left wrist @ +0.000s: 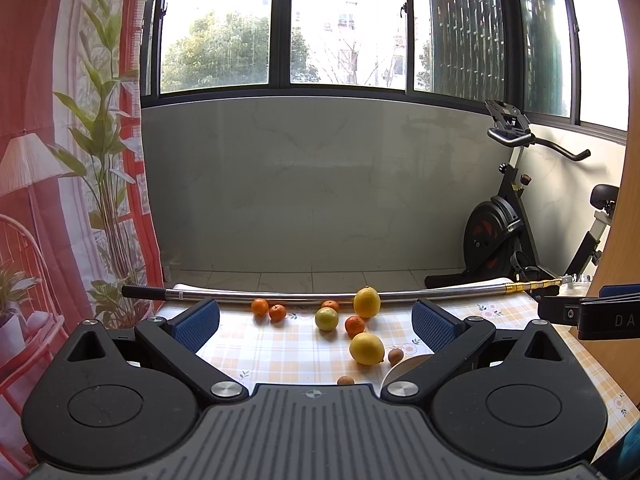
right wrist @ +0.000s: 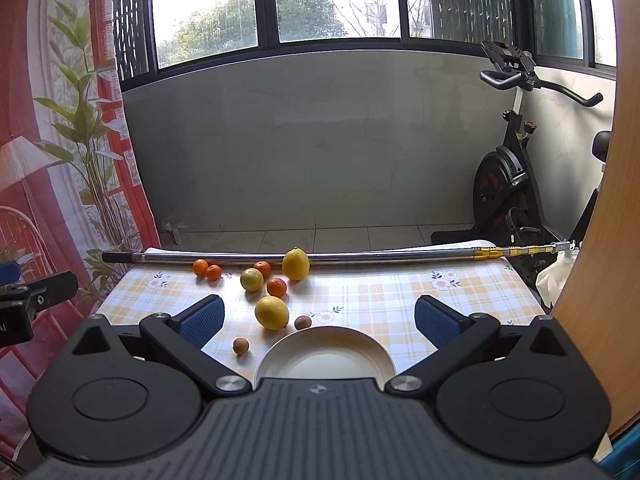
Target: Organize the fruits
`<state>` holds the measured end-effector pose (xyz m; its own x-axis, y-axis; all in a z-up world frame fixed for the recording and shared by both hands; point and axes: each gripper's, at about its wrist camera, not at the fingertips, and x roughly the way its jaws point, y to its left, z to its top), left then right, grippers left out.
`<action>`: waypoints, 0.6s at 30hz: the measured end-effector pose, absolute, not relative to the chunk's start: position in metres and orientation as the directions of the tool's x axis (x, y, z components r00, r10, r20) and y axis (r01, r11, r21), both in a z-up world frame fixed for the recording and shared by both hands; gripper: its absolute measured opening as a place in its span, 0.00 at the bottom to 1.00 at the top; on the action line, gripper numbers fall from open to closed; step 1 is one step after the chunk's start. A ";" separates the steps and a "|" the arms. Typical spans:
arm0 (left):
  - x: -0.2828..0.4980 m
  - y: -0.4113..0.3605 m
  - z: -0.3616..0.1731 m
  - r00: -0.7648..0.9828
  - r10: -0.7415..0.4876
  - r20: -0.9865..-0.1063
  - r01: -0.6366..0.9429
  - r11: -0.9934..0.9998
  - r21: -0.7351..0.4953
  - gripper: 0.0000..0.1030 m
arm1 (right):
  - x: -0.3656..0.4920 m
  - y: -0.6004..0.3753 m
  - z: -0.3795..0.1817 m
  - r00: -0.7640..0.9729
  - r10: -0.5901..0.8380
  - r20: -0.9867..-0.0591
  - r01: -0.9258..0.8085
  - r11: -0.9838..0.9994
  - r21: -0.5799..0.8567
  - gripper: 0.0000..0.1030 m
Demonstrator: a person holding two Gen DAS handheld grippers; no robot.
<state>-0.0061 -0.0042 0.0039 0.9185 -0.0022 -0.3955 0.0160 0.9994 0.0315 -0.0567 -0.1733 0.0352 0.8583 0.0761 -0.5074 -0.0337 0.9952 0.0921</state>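
Loose fruit lies on a checked tablecloth: a near lemon, a far lemon, a green-yellow fruit, several small oranges, and two small brown fruits. A white plate sits empty just in front of my right gripper, which is open and empty. My left gripper is open and empty, short of the fruit. Only the plate's edge shows in the left wrist view.
A long metal pole lies across the table's far edge behind the fruit. An exercise bike stands at the back right. A wooden panel rises at the right. A printed curtain hangs at the left.
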 end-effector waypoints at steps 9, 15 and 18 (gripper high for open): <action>-0.005 -0.003 0.003 0.914 -0.005 -0.406 0.013 1.000 0.016 1.00 | -0.057 -0.173 0.034 0.855 0.078 -0.513 -0.035 0.995 0.092 1.00; -0.003 -0.001 0.001 0.910 0.022 -0.414 -0.018 1.000 0.013 1.00 | -0.055 -0.174 0.032 0.854 0.095 -0.512 -0.043 0.993 0.114 1.00; -0.001 0.004 0.000 0.910 0.030 -0.413 -0.032 0.999 0.004 1.00 | -0.054 -0.178 0.029 0.857 0.114 -0.503 -0.055 0.990 0.130 1.00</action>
